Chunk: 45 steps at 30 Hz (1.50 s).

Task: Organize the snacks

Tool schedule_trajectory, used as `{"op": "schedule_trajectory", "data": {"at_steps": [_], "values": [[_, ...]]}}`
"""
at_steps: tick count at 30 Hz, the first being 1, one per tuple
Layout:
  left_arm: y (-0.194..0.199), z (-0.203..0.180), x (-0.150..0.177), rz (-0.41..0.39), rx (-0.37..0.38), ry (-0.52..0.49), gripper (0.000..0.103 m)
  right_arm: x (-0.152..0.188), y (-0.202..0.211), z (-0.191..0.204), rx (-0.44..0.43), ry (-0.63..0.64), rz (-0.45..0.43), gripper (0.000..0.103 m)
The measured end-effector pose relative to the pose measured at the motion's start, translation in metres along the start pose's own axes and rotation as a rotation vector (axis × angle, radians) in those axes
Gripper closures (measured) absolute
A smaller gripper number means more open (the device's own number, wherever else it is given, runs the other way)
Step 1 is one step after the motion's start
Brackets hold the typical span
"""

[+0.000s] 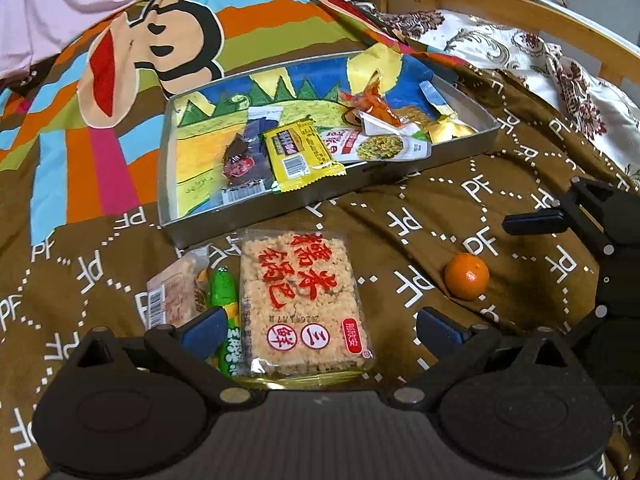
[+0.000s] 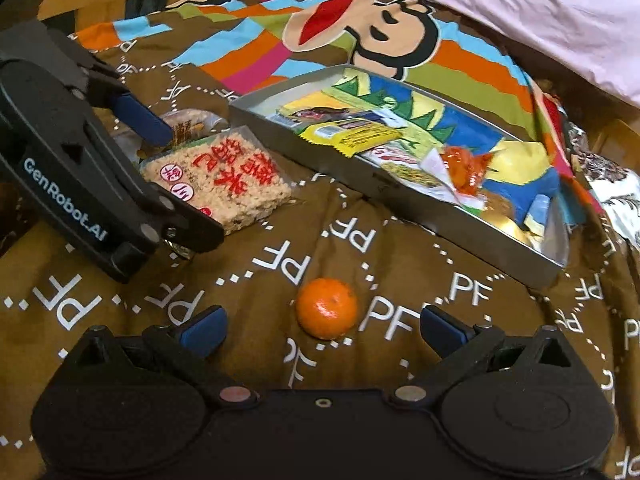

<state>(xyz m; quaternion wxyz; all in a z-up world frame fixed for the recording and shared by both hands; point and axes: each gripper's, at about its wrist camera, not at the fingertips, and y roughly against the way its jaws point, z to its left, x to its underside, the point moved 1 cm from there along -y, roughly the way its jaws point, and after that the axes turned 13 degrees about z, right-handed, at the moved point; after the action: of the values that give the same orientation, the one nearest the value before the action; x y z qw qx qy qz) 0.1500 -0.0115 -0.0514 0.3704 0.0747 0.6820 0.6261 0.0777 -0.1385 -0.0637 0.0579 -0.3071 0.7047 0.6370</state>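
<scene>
My left tongs (image 1: 320, 330) hang spread over the rice cracker pack (image 1: 303, 304), its long axis pointing toward the tray (image 1: 400, 172); my right tongs (image 2: 322, 330), also spread, face the orange (image 2: 326, 308) on the bed.

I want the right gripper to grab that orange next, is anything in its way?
Nothing visible. The orange lies alone on the brown bedspread, just ahead of the open right gripper, roughly between its fingers.
</scene>
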Motion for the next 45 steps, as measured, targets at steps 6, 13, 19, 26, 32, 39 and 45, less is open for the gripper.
{"op": "schedule_trajectory", "data": {"at_steps": [6,13,19,26,32,39,45], "values": [[-0.008,-0.002,-0.003,0.014,-0.015,-0.032,0.010,-0.005,-0.003,-0.007,-0.011,-0.042,0.006,0.005],[-0.010,-0.002,-0.003,0.010,-0.015,-0.039,0.017,-0.006,-0.006,-0.024,-0.043,-0.181,0.049,0.013],[-0.018,-0.008,-0.006,0.021,-0.053,-0.075,0.018,-0.005,-0.006,-0.020,-0.033,-0.163,0.041,0.018],[-0.024,-0.008,-0.007,0.024,-0.076,-0.090,0.023,-0.005,-0.005,-0.017,-0.059,-0.144,0.023,0.035],[-0.022,-0.009,-0.005,0.022,-0.075,-0.093,0.023,-0.006,-0.003,-0.009,-0.087,-0.106,0.010,0.060],[-0.015,-0.014,-0.001,0.025,-0.038,-0.096,0.024,-0.006,0.003,-0.013,-0.087,-0.116,0.001,0.067],[-0.019,-0.014,-0.001,0.049,-0.045,-0.103,0.023,-0.005,-0.002,-0.016,-0.089,-0.118,0.021,0.060]]}}
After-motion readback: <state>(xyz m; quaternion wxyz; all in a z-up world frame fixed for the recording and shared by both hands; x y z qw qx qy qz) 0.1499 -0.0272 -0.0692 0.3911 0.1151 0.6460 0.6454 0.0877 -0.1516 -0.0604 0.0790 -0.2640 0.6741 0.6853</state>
